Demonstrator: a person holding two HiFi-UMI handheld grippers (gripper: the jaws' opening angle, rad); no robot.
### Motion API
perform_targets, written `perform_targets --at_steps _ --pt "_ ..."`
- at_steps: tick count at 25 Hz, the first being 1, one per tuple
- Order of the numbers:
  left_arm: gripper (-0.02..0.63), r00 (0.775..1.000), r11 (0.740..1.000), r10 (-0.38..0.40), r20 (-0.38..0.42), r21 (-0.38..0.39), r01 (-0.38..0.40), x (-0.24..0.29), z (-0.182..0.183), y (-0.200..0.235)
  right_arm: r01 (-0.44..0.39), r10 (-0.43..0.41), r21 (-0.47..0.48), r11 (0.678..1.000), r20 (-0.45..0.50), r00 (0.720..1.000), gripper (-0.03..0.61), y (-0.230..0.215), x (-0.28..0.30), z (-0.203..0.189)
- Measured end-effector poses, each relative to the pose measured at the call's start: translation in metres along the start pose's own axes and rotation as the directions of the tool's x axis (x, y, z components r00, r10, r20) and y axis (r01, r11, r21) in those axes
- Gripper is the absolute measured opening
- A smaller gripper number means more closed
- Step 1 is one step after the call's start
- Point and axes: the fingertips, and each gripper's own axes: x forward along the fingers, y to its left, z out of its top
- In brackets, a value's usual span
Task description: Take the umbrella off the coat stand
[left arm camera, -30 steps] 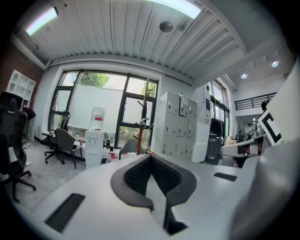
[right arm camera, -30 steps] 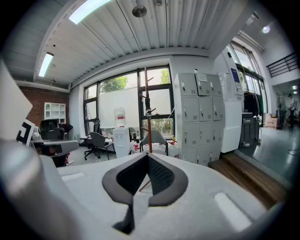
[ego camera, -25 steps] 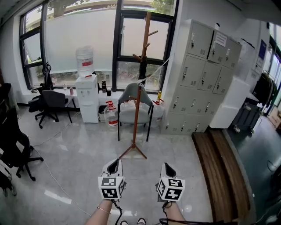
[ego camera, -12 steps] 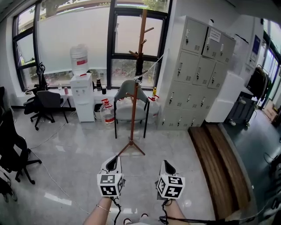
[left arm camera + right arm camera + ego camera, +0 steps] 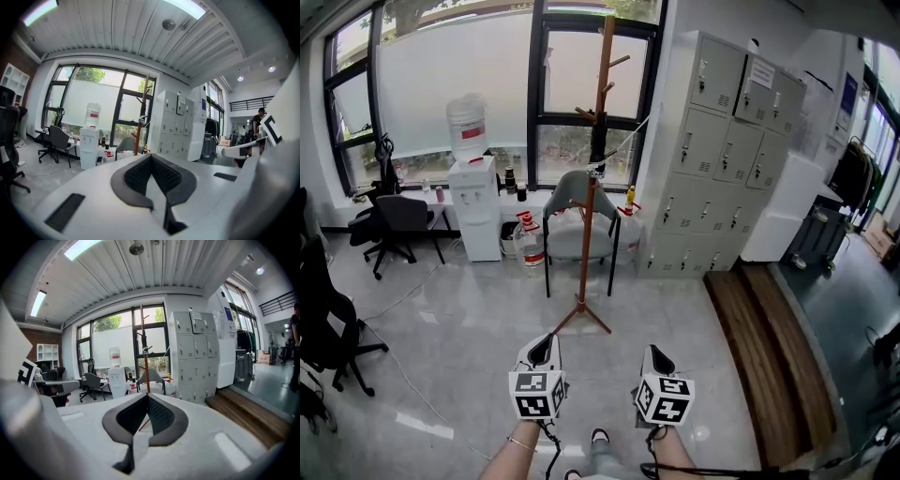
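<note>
Office floor [image 5: 459, 323] of pale tiles, windows behind, grey lockers [image 5: 712, 159] at rt. Wooden coat stand [image 5: 589, 234] upright before a grey chair [image 5: 567, 202] — dark umbrella [image 5: 597, 148] hung about mid-pole, close against it. Left tool [image 5: 546, 343] & right tool [image 5: 654, 351] low in front, side by side, well apart from stand — both w/ tips pressed together, nothing between.

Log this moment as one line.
left tongs shut, empty | right tongs shut, empty | umbrella on coat stand | not yet reached
</note>
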Motion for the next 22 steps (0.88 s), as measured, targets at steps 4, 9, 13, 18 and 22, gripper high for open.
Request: perform_targets --at_steps 4,9,13,18,22 --pt "0.005 1.0 1.0 0.006 0.005 0.003 -0.006 0.022 0.008 0.003 -0.012 0.012 -0.006 1.0 0.007 1.0 0.005 -0.005 0.024 0.014" --pt "0.005 1.0 1.0 0.023 0.01 0.001 -0.023 0.059 0.025 0.008 -0.036 0.037 -0.022 0.999 0.014 0.999 0.005 -0.012 0.061 0.039" --pt "0.005 0.999 0.999 0.041 0.019 0.001 -0.041 0.09 0.04 0.009 -0.056 0.056 -0.032 0.998 0.017 0.998 0.005 -0.024 0.093 0.06" --pt "0.005 0.998 0.998 0.065 0.019 0.004 -0.065 0.129 0.052 0.007 -0.08 0.08 -0.036 0.996 0.016 0.997 0.005 -0.042 0.13 0.077" --pt "0.005 0.996 0.996 0.085 0.016 0.012 -0.085 0.158 0.056 0.007 -0.096 0.096 -0.034 0.995 0.011 0.995 0.005 -0.058 0.159 0.083"
